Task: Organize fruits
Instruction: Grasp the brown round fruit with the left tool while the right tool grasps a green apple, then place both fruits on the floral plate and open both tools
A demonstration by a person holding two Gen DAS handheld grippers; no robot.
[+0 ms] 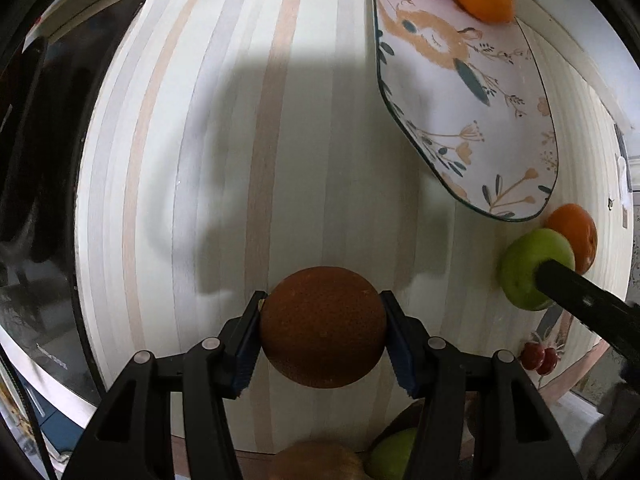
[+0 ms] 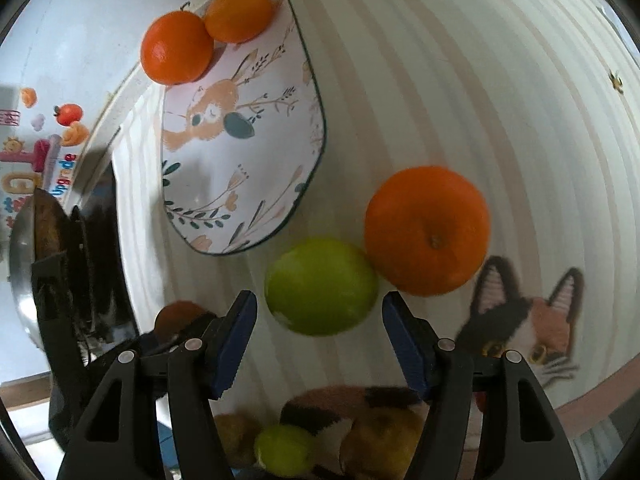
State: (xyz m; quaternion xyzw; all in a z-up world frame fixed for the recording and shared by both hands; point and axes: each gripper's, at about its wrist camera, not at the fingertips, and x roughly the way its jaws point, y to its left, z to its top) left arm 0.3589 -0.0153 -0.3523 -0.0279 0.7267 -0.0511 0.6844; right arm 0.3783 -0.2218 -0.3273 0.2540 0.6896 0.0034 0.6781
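My left gripper (image 1: 323, 334) is shut on a round brown fruit (image 1: 323, 326), held above the striped cloth (image 1: 224, 128). My right gripper (image 2: 319, 320) is open, its jaws on either side of a green apple (image 2: 321, 286) that lies on the cloth and touches a large orange (image 2: 427, 230). The apple (image 1: 534, 268) and orange (image 1: 576, 236) also show in the left wrist view, with a right finger (image 1: 584, 300) in front. A floral oval plate (image 2: 240, 132) holds two oranges (image 2: 177, 53) (image 2: 239, 14) at its far end; it also shows in the left wrist view (image 1: 468, 92).
More fruit lies below the table edge: a green one (image 2: 284, 454) and brownish ones (image 2: 384, 436). A cat picture (image 2: 524, 320) marks the cloth's right side. A dark appliance (image 1: 44, 168) stands left of the table. A wall with stickers (image 2: 40, 148) runs behind.
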